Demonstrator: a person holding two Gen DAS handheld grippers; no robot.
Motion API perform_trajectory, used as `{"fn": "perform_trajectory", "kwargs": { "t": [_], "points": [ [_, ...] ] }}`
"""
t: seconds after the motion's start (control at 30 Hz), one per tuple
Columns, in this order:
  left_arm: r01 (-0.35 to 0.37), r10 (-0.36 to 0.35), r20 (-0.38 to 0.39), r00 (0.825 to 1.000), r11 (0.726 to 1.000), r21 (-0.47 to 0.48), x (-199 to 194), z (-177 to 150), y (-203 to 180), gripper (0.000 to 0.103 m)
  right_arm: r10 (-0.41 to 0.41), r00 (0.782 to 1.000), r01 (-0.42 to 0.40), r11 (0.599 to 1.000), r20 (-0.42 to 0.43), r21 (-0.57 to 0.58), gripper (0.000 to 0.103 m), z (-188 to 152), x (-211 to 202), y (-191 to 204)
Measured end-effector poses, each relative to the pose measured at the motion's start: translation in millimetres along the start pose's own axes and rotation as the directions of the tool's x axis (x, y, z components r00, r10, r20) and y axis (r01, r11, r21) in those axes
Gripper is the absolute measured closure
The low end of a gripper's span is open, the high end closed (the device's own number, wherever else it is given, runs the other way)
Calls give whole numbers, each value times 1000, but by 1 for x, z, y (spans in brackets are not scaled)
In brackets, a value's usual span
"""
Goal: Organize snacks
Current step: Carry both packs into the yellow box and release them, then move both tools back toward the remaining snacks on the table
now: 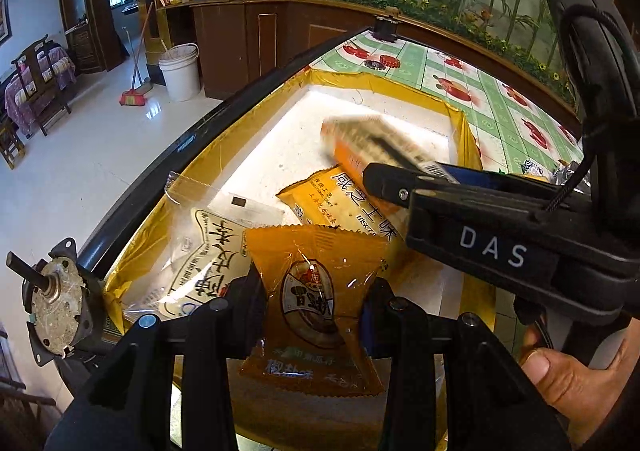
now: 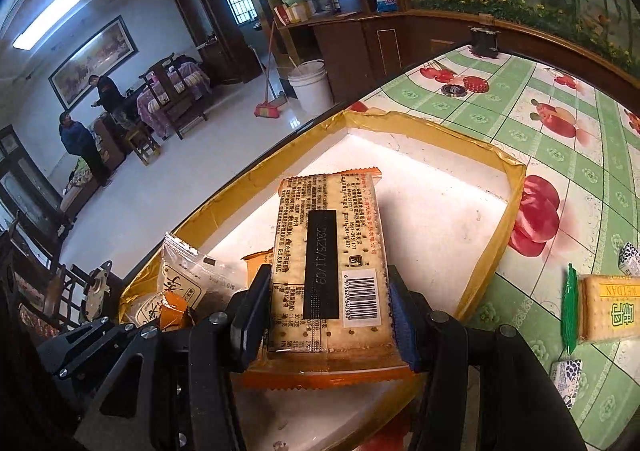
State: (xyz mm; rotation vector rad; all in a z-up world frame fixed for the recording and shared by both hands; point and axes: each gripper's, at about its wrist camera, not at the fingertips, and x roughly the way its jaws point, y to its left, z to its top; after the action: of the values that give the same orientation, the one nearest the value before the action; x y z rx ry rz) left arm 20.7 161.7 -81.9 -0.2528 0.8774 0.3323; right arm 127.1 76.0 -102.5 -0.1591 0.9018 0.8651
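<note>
The right gripper (image 2: 324, 315) clamps a cracker packet (image 2: 328, 259) between its jaws, barcode side up, above the white floor of a yellow-taped box (image 2: 508, 219). Left of the jaws lie a clear pastry packet (image 2: 180, 283) and an orange packet (image 2: 174, 313). Right of the jaws, outside the box, a green-edged biscuit pack (image 2: 600, 307) rests on the fruit-print tablecloth (image 2: 560, 179).

Table (image 2: 516, 123), green fruit-print cloth: yellow-rimmed white tray (image 2: 514, 187), cracker pack (image 2: 608, 309), bottle caps (image 2: 466, 86).

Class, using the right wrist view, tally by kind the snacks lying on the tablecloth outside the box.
Green-edged biscuit packet: 1
Small blue-and-white patterned packs: 2
Total: 3
</note>
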Motion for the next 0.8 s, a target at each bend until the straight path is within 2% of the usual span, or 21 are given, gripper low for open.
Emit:
{"fn": "perform_trajectory", "kwargs": {
  "t": [0.17,0.27,0.33,0.37,0.47,0.8],
  "points": [
    [27,-28,-15,999,1000,-11,-2,0,2,59,-4,1000,4,1000,9,21,45,1,-4,-3],
    [25,-25,-6,1000,1000,-7,-7,0,-1,45,1,1000,-2,999,30,50,37,1,-16,-11],
    [12,-12,16,1000,1000,-2,-13,0,-3,30,8,998,-13,997,61,78,34,-1,-31,-18],
    [5,-5,29,1000,1000,1,-16,0,-5,27,6,997,-12,996,77,88,33,-3,-39,-22],
    [-20,19,44,999,1000,12,-23,0,-10,26,-4,993,-11,992,118,126,28,-10,-62,-34],
    [4,-8,79,997,999,54,-41,-2,-33,26,-76,980,24,963,184,269,25,-63,-128,-89]
  ]
}}
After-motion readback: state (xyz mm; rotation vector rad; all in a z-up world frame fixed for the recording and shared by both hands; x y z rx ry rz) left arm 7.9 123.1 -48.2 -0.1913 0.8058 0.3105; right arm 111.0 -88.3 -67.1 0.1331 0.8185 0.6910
